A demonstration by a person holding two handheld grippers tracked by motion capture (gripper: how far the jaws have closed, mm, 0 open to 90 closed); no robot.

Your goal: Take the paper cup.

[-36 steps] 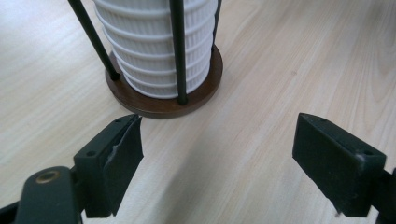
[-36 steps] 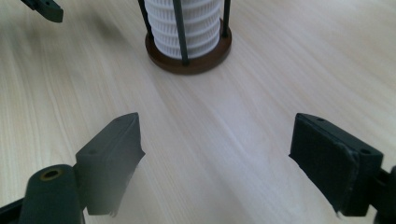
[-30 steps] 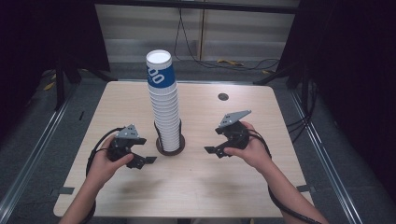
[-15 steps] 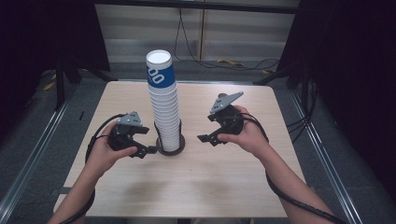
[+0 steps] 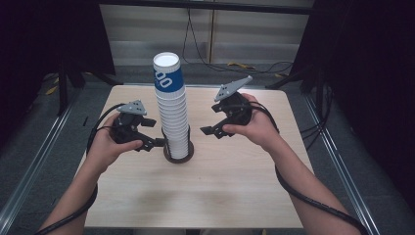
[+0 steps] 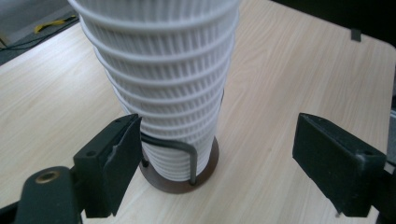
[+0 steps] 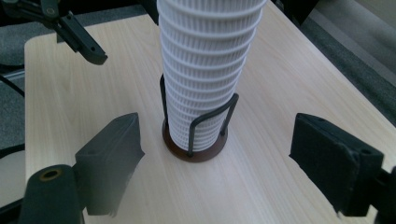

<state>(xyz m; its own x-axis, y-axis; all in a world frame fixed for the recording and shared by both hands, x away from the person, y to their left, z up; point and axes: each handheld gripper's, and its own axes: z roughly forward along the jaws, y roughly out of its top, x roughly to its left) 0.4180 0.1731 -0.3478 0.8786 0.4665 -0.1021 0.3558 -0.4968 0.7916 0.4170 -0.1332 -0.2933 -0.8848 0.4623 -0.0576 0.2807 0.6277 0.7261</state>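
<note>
My left gripper (image 5: pixel 149 137) had its jaws spread wide, nothing between them. One pad sat just beside the tall stack of ribbed white paper cups (image 5: pixel 174 115), low down near the holder, w/ the stack a bit off to that pad's side rather than centred in the gap. In the left gripper view the stack (image 6: pixel 168 84) rose straight ahead of me, very close. My right gripper (image 5: pixel 215 128) was released too, jaws wide apart, held higher and further off on the other side of the stack; in the right gripper view the cups (image 7: pixel 205 70) stood centred between my jaws but well ahead.

The stack stood upright in a round brown base w/ black wire loops (image 7: pixel 195 148), approx. mid-table on the light wooden tabletop (image 5: pixel 235 186). Top cup carried a blue band w/ white print (image 5: pixel 169 81).

The relation that mattered: long axis vertical, cups lying between both grippers, left one nearer and lower. I judged the left was placed to steady the bottom cups or holder, the right to close in higher up. Wire loops (image 6: pixel 184 151) guarded the lowest cups, so a grip there would prob. foul on them.
</note>
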